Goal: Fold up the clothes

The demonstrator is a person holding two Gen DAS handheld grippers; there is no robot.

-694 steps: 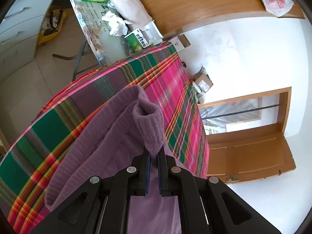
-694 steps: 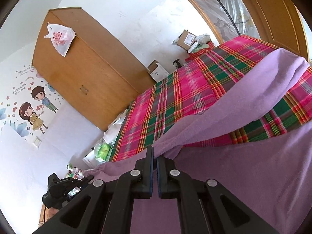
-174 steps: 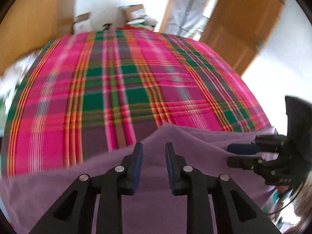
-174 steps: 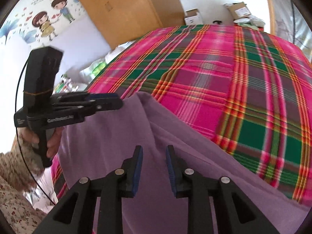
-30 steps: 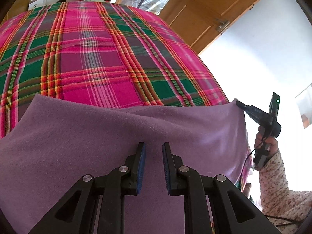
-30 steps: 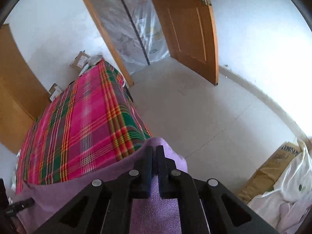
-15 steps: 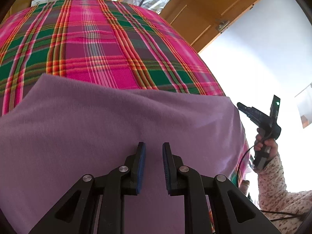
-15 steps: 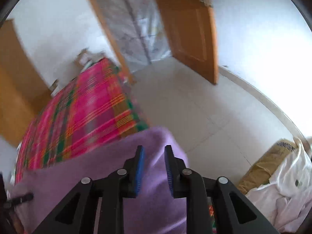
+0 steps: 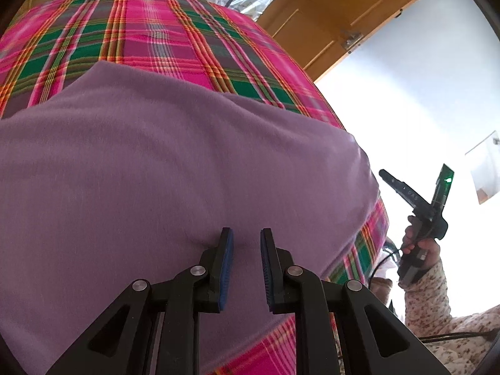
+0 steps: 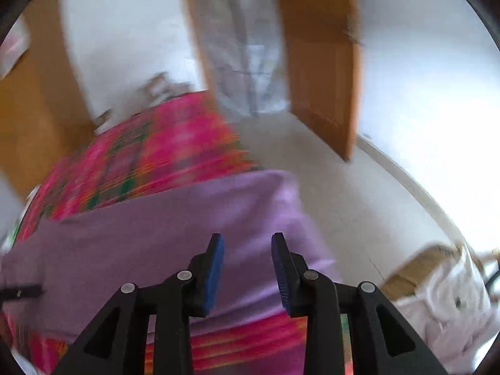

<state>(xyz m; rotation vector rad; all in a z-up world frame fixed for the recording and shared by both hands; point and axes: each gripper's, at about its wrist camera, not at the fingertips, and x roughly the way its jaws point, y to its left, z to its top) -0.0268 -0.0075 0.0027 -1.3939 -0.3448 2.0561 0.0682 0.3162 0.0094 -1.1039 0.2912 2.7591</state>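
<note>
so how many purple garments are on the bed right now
1: the purple garment lies spread on the plaid bed cover, near its front right corner. Layers folded under it can't be ruled out.

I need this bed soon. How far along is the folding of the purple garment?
Done: the purple garment lies as a flat layered rectangle on the plaid bedspread. In hand: nothing; the left claw and right claw are both open. Left: further folds, perhaps; the rectangle looks large.
</note>
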